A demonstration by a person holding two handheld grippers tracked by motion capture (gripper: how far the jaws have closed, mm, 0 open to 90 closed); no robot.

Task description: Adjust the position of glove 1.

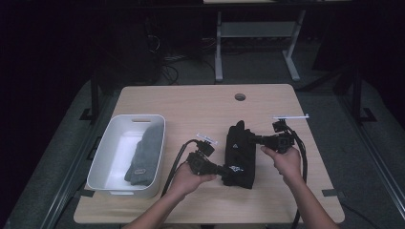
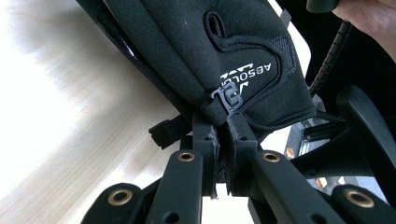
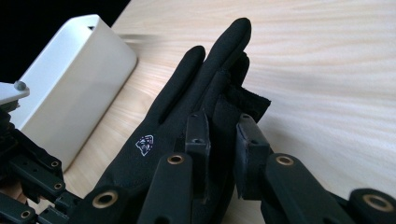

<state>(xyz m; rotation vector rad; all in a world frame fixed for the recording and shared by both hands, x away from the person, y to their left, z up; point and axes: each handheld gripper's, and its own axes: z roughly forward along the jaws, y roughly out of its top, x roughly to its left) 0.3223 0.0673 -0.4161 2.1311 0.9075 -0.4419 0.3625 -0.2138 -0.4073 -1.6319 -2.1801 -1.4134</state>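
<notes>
A black glove (image 1: pixel 240 155) with white print hangs between my two grippers, just above the wooden table (image 1: pixel 200 105). My left gripper (image 1: pixel 223 171) is shut on its cuff end, and in the left gripper view the pads pinch the cuff (image 2: pixel 223 126) by a small plastic clip below the glove's printed back (image 2: pixel 233 42). From the right, my right gripper (image 1: pixel 252 138) is shut on the glove's edge. The right gripper view has the glove (image 3: pixel 187 107) with its fingers pointing away and my jaws closed on a fold of it (image 3: pixel 223 126).
A white bin (image 1: pixel 107 143) stands at the table's left with a grey glove (image 1: pixel 145 155) lying in it; the same bin (image 3: pixel 70 84) appears beyond the black glove. A cable hole (image 1: pixel 240 97) is near the far edge. Desk legs stand behind the table.
</notes>
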